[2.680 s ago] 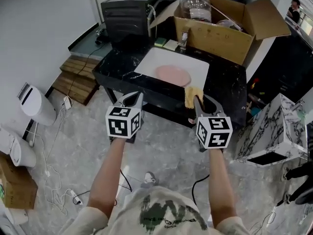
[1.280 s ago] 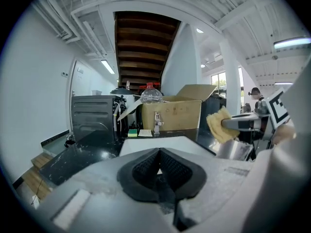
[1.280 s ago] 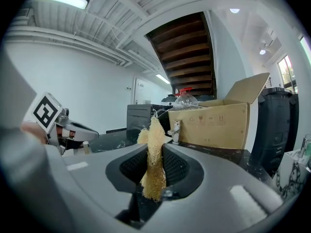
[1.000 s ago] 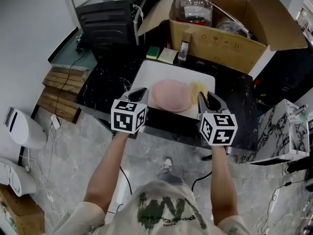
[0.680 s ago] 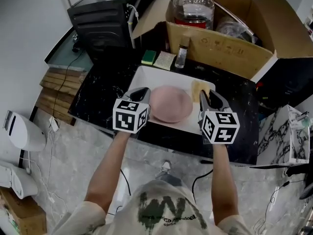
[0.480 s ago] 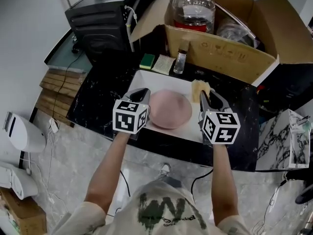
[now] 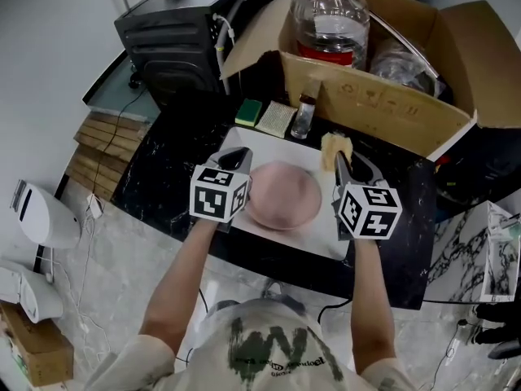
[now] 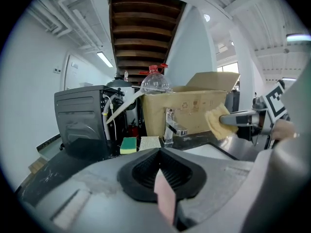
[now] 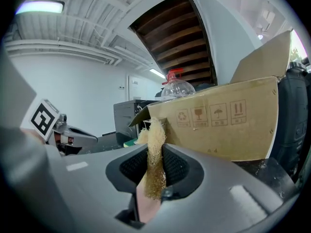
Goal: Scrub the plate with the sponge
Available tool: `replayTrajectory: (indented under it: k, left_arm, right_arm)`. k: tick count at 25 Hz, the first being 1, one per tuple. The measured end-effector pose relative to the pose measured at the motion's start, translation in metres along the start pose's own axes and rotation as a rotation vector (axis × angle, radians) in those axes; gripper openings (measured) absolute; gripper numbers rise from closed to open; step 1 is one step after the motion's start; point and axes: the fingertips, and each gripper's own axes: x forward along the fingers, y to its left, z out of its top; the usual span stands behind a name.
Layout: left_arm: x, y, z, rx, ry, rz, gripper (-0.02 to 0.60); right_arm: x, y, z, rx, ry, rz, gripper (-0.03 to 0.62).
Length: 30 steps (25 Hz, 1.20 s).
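A round pink plate (image 7: pixel 283 195) lies flat in a white sink basin (image 7: pixel 324 228) on the black counter. My left gripper (image 7: pixel 235 156) hovers shut at the plate's left rim, and I see nothing held in it. My right gripper (image 7: pixel 343 158) is at the plate's right side, shut on a frayed yellow sponge (image 7: pixel 335 147). The sponge (image 9: pixel 154 149) sticks up between the jaws in the right gripper view. In the left gripper view the sponge (image 8: pixel 217 123) shows at right, level with the faucet (image 8: pixel 171 125). The plate is not seen in either gripper view.
Behind the basin stand a faucet (image 7: pixel 304 117), a green-and-yellow sponge (image 7: pixel 249 112) and a pale scouring pad (image 7: pixel 278 120). An open cardboard box (image 7: pixel 383 72) with a big water bottle (image 7: pixel 330 19) fills the back. A black machine (image 7: pixel 175 35) sits back left.
I have stepped up to the counter. Both grippers have moved forward over the basin and now flank the plate; the right one still grips the sponge.
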Motion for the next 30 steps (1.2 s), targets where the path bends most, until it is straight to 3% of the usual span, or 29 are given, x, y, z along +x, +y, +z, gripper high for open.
replayTrajectory:
  k: [12, 19, 30]
  left_arm:
    - [0.014, 0.020, 0.005, 0.036, 0.003, -0.023, 0.000]
    - [0.029, 0.048, 0.004, 0.015, -0.023, -0.113, 0.000]
    - [0.046, 0.076, 0.002, 0.061, -0.030, -0.244, 0.000]
  right_arm:
    - [0.017, 0.004, 0.001, 0.032, -0.008, -0.024, 0.067]
    - [0.032, 0.023, 0.002, 0.027, 0.000, -0.103, 0.067]
    - [0.055, 0.061, 0.010, 0.001, 0.014, -0.196, 0.067]
